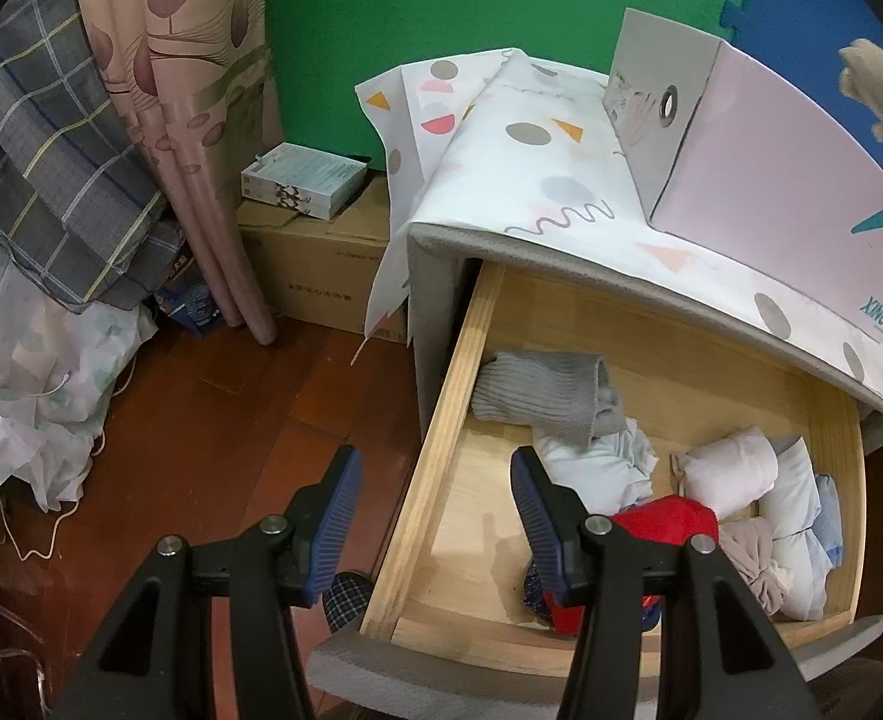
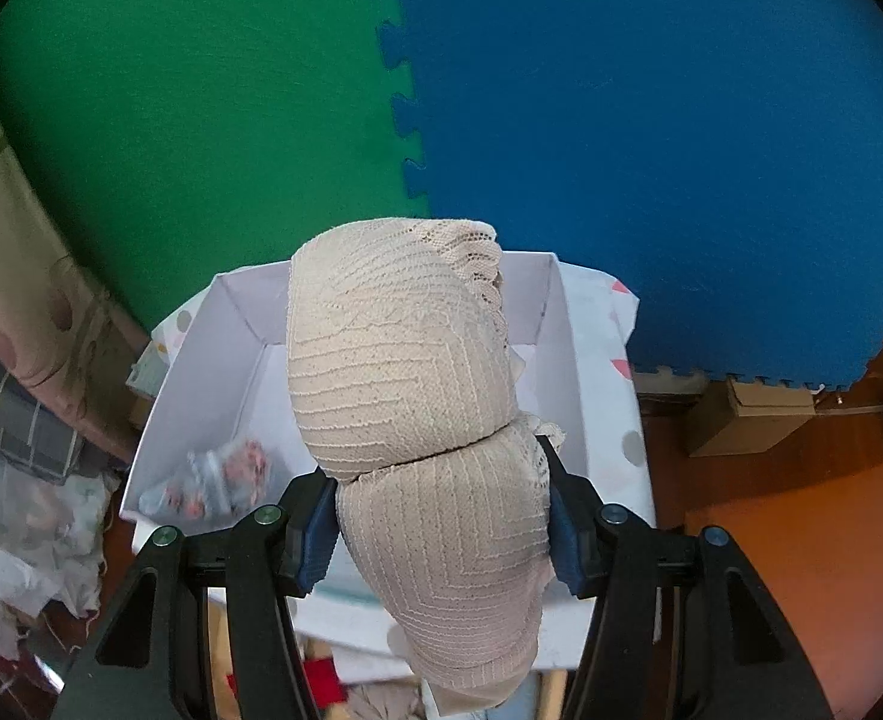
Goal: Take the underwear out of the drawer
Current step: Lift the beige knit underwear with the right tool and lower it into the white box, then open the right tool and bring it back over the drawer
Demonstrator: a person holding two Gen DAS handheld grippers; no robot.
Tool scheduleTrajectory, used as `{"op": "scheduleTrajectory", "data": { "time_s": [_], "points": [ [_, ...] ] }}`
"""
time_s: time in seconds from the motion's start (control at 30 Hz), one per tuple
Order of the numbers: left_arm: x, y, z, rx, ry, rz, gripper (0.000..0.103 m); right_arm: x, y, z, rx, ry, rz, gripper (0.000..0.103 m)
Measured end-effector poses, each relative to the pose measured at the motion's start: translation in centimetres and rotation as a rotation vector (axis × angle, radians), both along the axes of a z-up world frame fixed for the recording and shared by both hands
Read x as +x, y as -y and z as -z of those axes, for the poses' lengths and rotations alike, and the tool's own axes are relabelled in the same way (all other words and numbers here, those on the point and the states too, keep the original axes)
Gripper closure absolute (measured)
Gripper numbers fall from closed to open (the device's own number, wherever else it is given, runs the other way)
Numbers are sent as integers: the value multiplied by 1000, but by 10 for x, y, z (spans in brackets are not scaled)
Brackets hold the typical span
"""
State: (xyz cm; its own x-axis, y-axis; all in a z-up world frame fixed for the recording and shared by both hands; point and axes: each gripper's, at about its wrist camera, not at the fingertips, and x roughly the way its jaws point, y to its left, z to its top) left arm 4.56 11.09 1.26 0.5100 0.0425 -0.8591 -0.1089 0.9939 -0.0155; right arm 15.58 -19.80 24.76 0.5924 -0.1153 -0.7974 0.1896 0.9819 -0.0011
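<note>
Two hand-held grippers, each seen from behind its own black arms and blue-padded fingers, both angled downward. The left gripper (image 1: pixel 435 510) has its jaws parted, with nothing pressed between the pads. The right gripper (image 2: pixel 441 516) has its jaws clamped on a beige lace bra (image 2: pixel 405 372), which bulges up between and beyond its fingertips.

1. Wooden drawer (image 1: pixel 441 456), pulled open from a grey cabinet (image 1: pixel 435 300). On its floor: a grey knit roll (image 1: pixel 537 396) at far left, crumpled white cloth (image 1: pixel 597 468) just nearer, a red piece (image 1: pixel 663 519) at the near side, white rolls (image 1: pixel 735 468) at right.
2. Cabinet top under a patterned cloth (image 1: pixel 531 138); a white open box (image 1: pixel 759 144) stands on it.
3. Red-brown wood floor (image 1: pixel 213 420): a cardboard carton (image 1: pixel 315 264) at far left, bearing a small white box (image 1: pixel 303 180).
</note>
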Motion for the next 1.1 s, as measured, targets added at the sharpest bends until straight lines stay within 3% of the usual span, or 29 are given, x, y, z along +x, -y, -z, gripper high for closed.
{"op": "scheduleTrajectory", "data": {
  "time_s": [0.4,0.5,0.77,0.83,0.87,1.1],
  "points": [
    [1,-4,-1,-38,5,-12,50,49,15,73,14,-122,84,48],
    [1,-3,-1,-38,5,-3,50,50,11,80,-55,-138,76,46],
    [1,-2,0,-40,2,3,50,50,7,83,-83,-163,72,42],
    [1,-2,0,-38,2,4,50,49,8,81,-76,-163,72,28],
    [1,-2,0,-41,3,6,50,47,7,79,-72,-163,73,27],
    [3,4,2,-20,-2,33,50,10,-8,52,-74,-133,2,27]
  ]
}}
